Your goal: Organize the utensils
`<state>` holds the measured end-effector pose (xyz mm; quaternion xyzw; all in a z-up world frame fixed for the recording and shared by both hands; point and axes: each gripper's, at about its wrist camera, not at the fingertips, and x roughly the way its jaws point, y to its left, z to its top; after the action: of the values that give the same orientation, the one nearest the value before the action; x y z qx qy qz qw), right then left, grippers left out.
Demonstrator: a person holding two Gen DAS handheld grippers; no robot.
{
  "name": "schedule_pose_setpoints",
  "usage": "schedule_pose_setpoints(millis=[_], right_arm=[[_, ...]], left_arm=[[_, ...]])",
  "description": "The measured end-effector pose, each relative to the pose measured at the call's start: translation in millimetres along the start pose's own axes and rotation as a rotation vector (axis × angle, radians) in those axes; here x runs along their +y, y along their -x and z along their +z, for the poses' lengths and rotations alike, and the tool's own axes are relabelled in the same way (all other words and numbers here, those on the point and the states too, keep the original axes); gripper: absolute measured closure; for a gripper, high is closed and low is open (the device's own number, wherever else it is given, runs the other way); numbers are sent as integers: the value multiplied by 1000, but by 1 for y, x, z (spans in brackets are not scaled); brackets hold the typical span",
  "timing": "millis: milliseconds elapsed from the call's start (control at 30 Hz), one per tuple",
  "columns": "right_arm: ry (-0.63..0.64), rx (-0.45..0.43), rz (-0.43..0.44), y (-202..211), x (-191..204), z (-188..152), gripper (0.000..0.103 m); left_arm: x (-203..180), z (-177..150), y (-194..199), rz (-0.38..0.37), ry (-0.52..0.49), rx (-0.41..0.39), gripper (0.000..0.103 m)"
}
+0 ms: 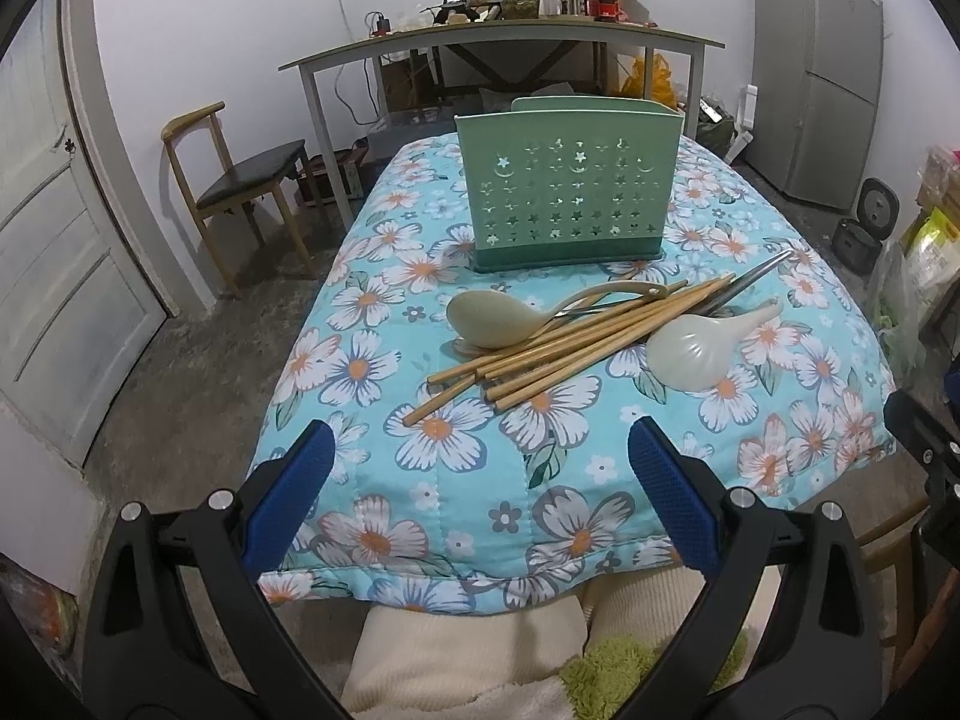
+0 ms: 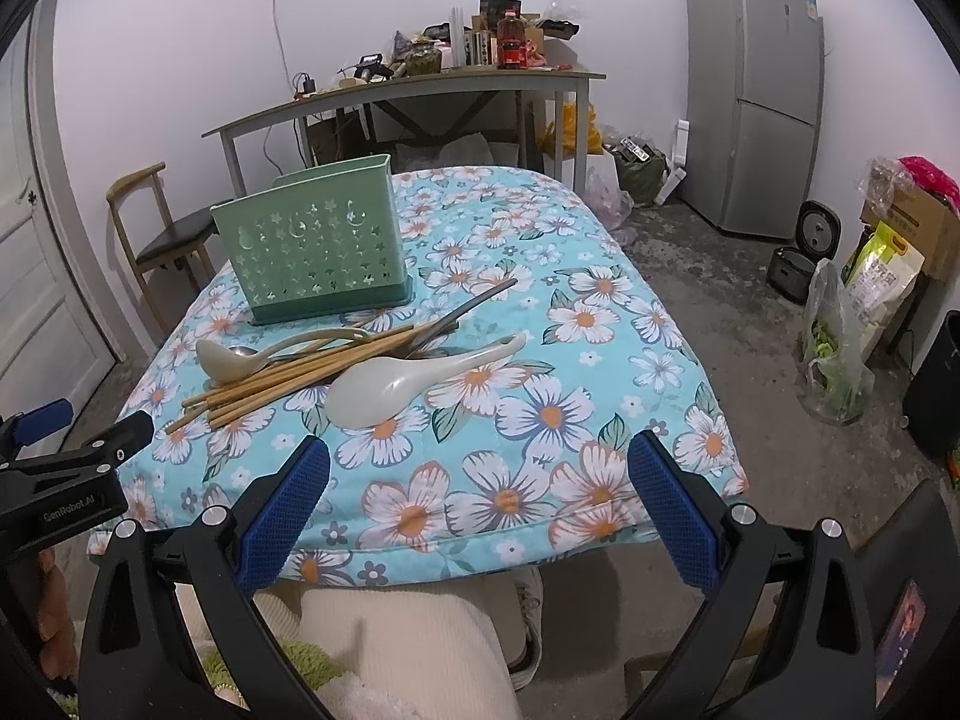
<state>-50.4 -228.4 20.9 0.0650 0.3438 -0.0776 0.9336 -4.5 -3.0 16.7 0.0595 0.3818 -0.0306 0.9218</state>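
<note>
A green perforated utensil holder (image 1: 570, 189) stands upright on the floral blue tablecloth (image 1: 456, 480); it also shows in the right wrist view (image 2: 318, 246). In front of it lies a pile: several wooden chopsticks (image 1: 564, 342) (image 2: 288, 375), a beige spoon (image 1: 486, 312) (image 2: 222, 354), a white spoon (image 1: 702, 348) (image 2: 390, 384) and dark metal utensils (image 1: 750, 282) (image 2: 468, 309). My left gripper (image 1: 480, 450) is open and empty near the table's front edge, short of the pile. My right gripper (image 2: 480, 462) is open and empty, also at the front edge.
A wooden chair (image 1: 240, 180) stands left of the table. A cluttered grey desk (image 1: 498, 39) is behind. A fridge (image 2: 756, 90), rice cooker (image 2: 804, 252) and bags (image 2: 864, 312) are at the right. The left gripper's body (image 2: 60, 468) shows in the right view.
</note>
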Motion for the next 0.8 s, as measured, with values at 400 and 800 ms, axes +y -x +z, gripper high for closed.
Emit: schedule_pose_setpoints(millis=[400, 800], right_arm=[[-5, 5, -10, -1, -3, 0, 6], [-16, -18, -56, 1, -16, 6, 6]], left_arm=[[5, -3, -4, 33, 19, 7, 8], [25, -3, -8, 89, 79, 17, 8]])
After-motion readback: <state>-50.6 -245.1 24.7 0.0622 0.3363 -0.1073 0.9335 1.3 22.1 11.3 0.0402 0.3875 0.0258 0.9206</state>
